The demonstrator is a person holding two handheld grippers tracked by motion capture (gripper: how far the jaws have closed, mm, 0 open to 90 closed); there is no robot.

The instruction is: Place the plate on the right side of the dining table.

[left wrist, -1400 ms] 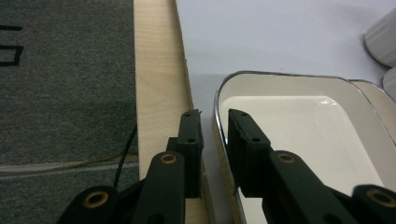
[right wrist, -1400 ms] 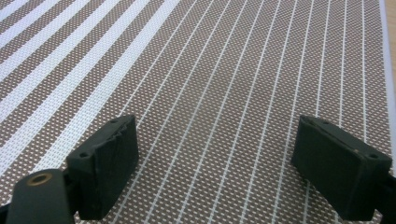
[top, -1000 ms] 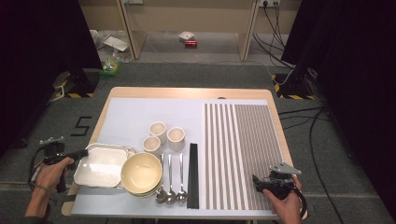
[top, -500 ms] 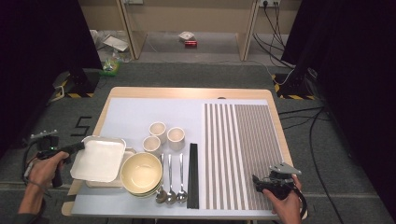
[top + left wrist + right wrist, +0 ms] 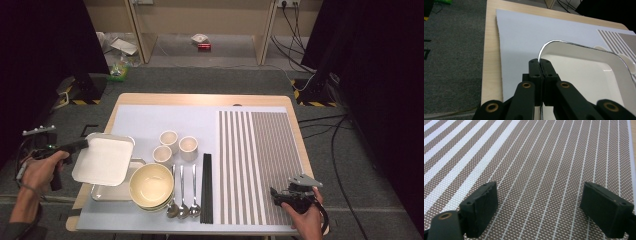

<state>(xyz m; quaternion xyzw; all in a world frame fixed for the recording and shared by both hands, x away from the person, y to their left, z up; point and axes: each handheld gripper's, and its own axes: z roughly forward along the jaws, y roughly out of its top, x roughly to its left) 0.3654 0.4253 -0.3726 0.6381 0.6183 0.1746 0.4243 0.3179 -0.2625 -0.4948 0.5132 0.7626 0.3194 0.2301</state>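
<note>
The left gripper (image 5: 540, 65) is pinching the rim of a white tray (image 5: 589, 75), its 2 jaws pressed together on the thin metal-edged lip at the tray's near corner. In the high view the left gripper (image 5: 84, 144) is holding that tray (image 5: 102, 161) tilted and clear of a second tray (image 5: 111, 192) lying flat beneath it, so the step in hand looks like lifting the top tray off a stack of 2.

The next move probably calls for carrying the tray across to wherever it is being laid out, perhaps the striped placemat (image 5: 260, 165). Because the grip is only on 1 corner, the tray is likely to sag or swing, so a slow, level carry would suit it, and the path would need to pass above the bowls (image 5: 151, 186) touching the lower tray.

Farther right, 3 spoons (image 5: 182, 192) and a pair of black chopsticks (image 5: 206, 187) are lying side by side, and 3 small cups (image 5: 172, 145) are standing just beyond them. The right gripper (image 5: 280, 196) is resting at the near right corner of the tabletop (image 5: 200, 100), over the placemat (image 5: 544, 160), its jaws standing wide apart with nothing between them, well apart from the tray.
</note>
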